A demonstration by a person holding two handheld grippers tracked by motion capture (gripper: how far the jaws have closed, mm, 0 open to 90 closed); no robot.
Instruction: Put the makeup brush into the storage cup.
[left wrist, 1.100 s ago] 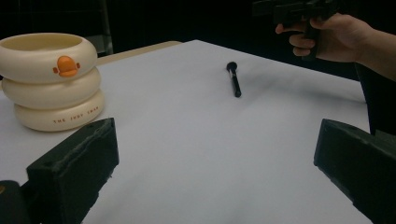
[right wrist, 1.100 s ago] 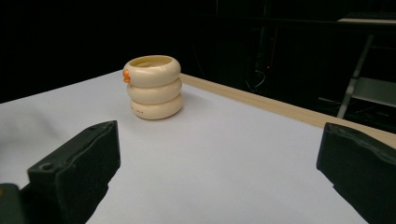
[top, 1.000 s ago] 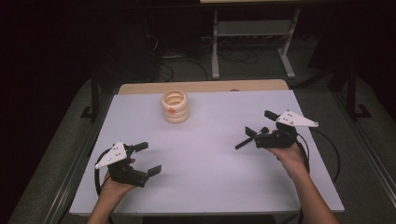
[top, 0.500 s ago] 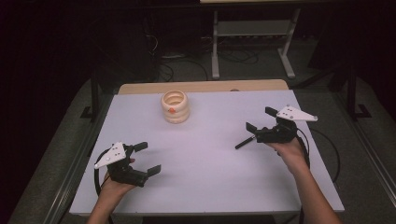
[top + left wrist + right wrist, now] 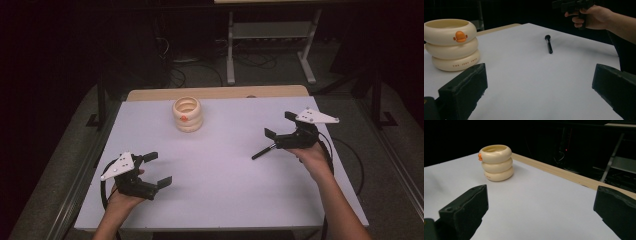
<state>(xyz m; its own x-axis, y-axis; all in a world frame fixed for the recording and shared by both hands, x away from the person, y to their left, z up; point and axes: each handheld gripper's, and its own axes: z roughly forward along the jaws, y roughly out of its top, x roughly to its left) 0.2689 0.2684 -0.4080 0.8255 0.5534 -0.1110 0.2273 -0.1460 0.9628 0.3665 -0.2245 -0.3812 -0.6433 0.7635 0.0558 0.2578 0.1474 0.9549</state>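
— High view first: what's on the table (image 5: 215, 200)?

— A cream holder (image 5: 187, 114) shaped like three stacked rings stands near the far edge, left of centre. A black brush (image 5: 263, 151) lies flat on the right half, just beside the right gripper (image 5: 280, 126) and partly under it. The left gripper (image 5: 157, 169) sits near the front-left corner, well apart from both things.

— And the jaws?

— Both pairs stand wide apart with nothing between them. Each gripper view confirms that: its own jaws rise at the far edges of the frame, with bare table between.

— What does the left gripper view add?

— It shows the whole brush (image 5: 548, 44), head pointing away, lying alone on the white surface; the person's right hand (image 5: 592, 15) holds its gripper above and beyond it, not touching. It also shows an orange duck mark and small lettering on the holder (image 5: 451, 46).

— The right gripper view?

— It looks past the brush toward the holder (image 5: 496, 162), seen from its side, with the wooden strip (image 5: 564, 173) along the table's far edge behind.
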